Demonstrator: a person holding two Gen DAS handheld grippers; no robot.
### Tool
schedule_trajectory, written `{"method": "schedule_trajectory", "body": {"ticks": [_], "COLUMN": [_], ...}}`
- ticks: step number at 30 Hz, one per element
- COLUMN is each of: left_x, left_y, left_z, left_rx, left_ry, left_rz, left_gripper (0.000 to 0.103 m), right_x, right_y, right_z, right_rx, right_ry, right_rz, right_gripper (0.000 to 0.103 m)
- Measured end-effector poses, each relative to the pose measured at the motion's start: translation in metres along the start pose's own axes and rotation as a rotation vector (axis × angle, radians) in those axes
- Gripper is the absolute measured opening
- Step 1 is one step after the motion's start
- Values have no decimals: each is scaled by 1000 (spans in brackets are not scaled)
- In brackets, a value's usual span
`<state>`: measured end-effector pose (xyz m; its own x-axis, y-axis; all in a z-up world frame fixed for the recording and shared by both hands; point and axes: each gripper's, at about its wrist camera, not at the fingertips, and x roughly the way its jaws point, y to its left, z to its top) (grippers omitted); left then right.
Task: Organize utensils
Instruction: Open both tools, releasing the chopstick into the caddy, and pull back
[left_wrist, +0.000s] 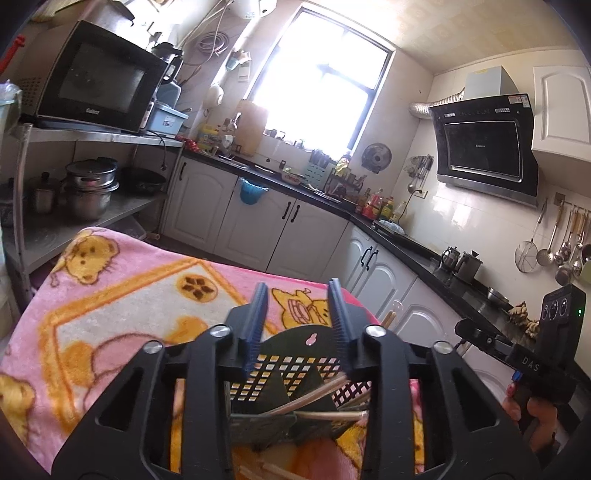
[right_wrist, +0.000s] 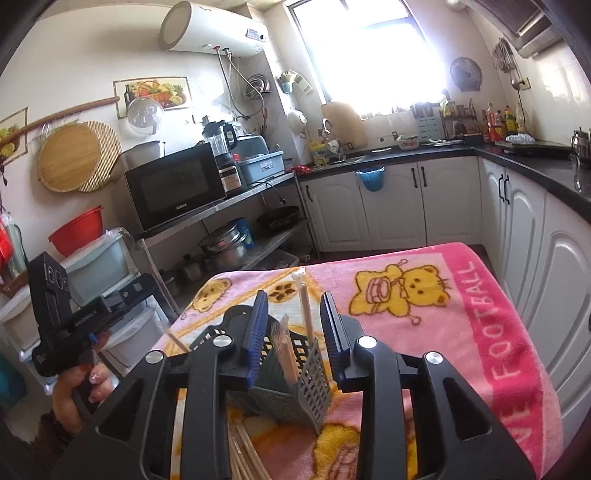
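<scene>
Both jaws part-open, nothing held: left gripper (left_wrist: 297, 326), right gripper (right_wrist: 293, 325). Just past them, lower centre, the utensil basket (right_wrist: 314, 384) holds a few chopsticks (right_wrist: 306, 310); more loose chopsticks (right_wrist: 243, 454) lie at frame bottom, unsorted. Task partly done. Pink blanket (right_wrist: 480, 314) on the desk gives room rightward; left edge close.

Left wrist cam: rides my left gripper (left_wrist: 297, 295), faces slightly down along fingers, close over black utensil basket (left_wrist: 291, 369) on pink blanket (left_wrist: 122, 295); window wall, range hood beyond. Right wrist cam: on my right gripper (right_wrist: 293, 306), same tilt, close. Shared: basket, blanket, microwave (left_wrist: 99, 79), window. Each view catches other gripper at frame edge.
</scene>
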<state>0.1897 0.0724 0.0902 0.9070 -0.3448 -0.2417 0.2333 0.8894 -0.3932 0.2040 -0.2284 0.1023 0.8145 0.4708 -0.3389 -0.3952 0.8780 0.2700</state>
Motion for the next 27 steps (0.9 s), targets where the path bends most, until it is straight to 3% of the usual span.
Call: {"method": "schedule_trajectory", "body": {"ticks": [10,27], "left_x": [-19,-38], "left_y": [8,3], "left_z": [-12,-39], "left_rx": [-37,-58], "left_ry": [16,67], "left_rz": [36,69], "left_gripper": [58,88], "right_x": [-16,-25], "right_y": [2,8], "right_z": [-17,-43], "right_rx": [-37,-62], "right_ry": [4,59], "right_rz": [-31,-26], "right_gripper": [47,54]}}
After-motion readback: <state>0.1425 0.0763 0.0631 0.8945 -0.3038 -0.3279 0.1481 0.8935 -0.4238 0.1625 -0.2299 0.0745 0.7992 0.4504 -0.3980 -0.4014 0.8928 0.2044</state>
